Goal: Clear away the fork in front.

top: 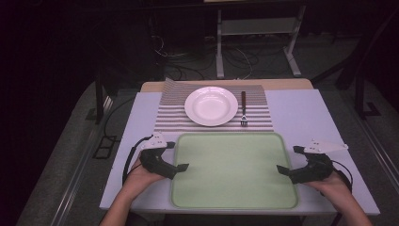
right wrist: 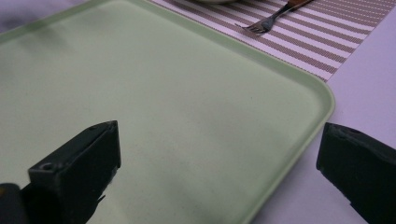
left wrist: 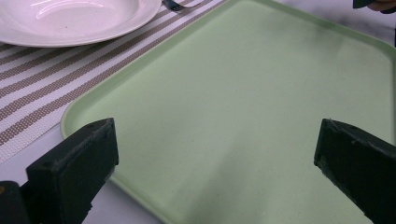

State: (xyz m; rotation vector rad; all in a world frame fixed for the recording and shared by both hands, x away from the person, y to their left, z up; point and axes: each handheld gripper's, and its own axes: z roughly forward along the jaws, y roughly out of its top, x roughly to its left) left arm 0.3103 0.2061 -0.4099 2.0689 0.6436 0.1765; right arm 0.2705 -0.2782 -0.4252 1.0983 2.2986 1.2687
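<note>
Two grippers, both with jaws spread wide and holding nothing. At the lower left of the high view we've got the left gripper poised over the green tray's left edge; tray sits lower centre. Right gripper mirrors it at the lower right. Looks like we're about to grab the tray, probably, so next we close on both rims evenly.
</note>
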